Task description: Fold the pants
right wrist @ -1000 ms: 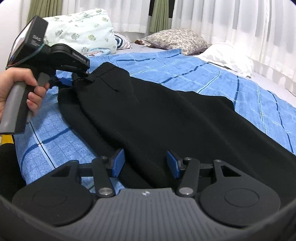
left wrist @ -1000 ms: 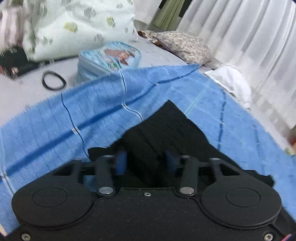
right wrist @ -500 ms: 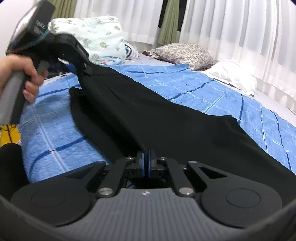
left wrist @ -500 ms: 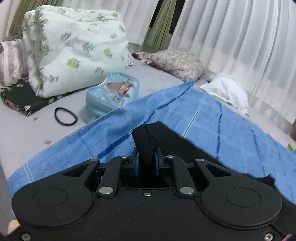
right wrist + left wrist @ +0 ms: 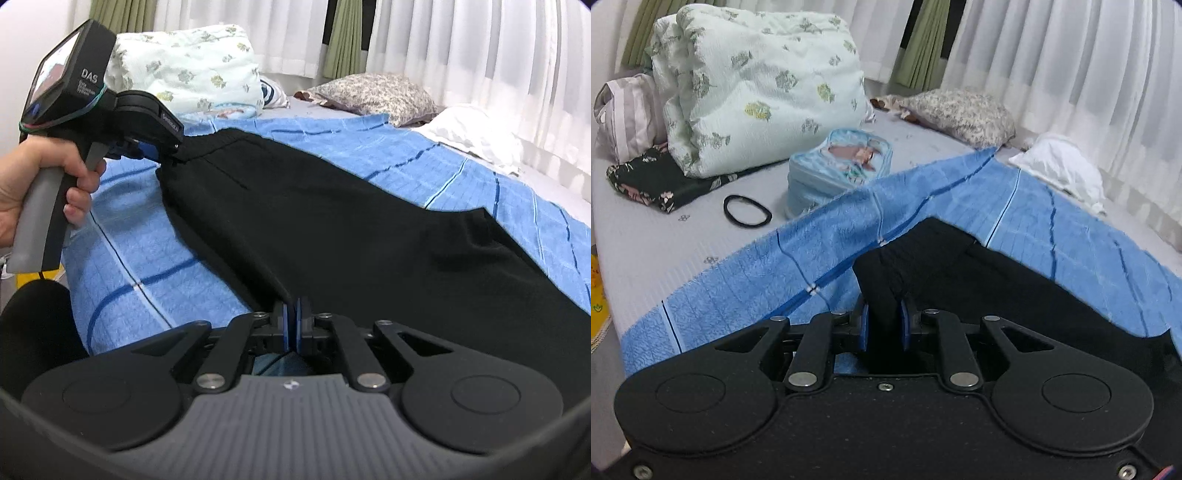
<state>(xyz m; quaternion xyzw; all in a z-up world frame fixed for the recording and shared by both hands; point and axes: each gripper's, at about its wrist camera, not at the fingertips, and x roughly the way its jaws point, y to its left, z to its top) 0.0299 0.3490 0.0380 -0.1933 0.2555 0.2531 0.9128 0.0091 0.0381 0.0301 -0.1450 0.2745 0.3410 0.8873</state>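
- Black pants [image 5: 332, 229] lie spread on a blue checked blanket [image 5: 155, 258] over the bed, running from 10 o'clock to 4 o'clock in the right wrist view.
- Left gripper [image 5: 882, 326]: pads clamped on a raised fold of the pants at their waistband end; cloth fills the gap between the pads.
- Right gripper [image 5: 294, 325]: pads pressed together on the pants' near edge at 6 o'clock; the fabric pulls taut toward them.
- A hand [image 5: 44, 173] holds the left gripper's handle at 9 o'clock in the right wrist view.
- Off the blanket at 11 o'clock, left wrist view: floral quilt [image 5: 757, 92], light-blue pouch [image 5: 838, 166], black hair band [image 5: 748, 210].
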